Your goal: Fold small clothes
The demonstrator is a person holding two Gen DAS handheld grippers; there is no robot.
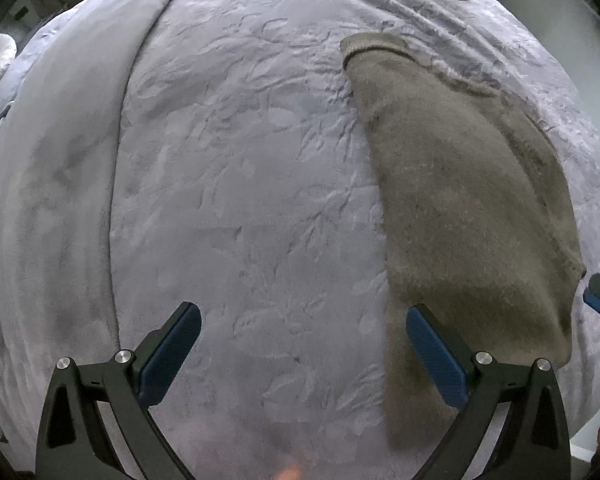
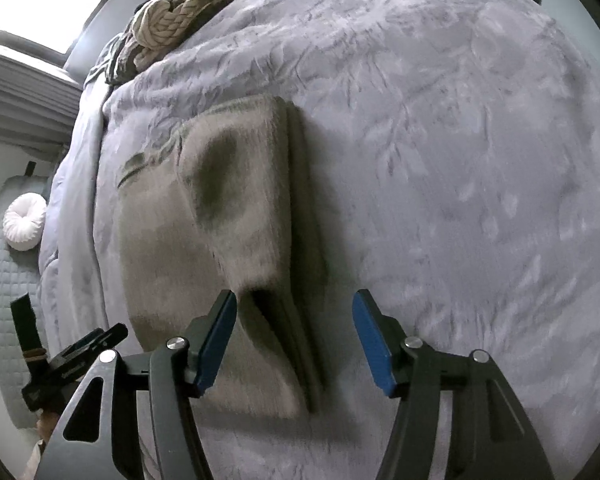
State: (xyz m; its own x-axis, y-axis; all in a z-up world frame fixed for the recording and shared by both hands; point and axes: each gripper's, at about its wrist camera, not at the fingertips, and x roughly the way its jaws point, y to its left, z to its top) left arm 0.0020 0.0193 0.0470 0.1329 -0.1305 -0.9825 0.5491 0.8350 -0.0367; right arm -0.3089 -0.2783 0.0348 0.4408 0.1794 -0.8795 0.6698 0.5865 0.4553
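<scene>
My left gripper [image 1: 304, 352] is spread wide and empty over the bedspread [image 1: 228, 184], its right finger at the near edge of the taupe garment [image 1: 472, 216]. My right gripper [image 2: 294, 340] also gapes wide, empty, above the garment's [image 2: 236, 216] near folded edge. It lies flat, fuzzy, layered. Beyond sits a knit throw [image 2: 172, 20].

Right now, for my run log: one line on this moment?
left gripper open | right gripper open | folded taupe fleece garment unheld | on grey embossed blanket

Home bedrm: bed w/ grey blanket [image 1: 240, 200], round cushion [image 2: 24, 221], window [image 2: 40, 4].
</scene>
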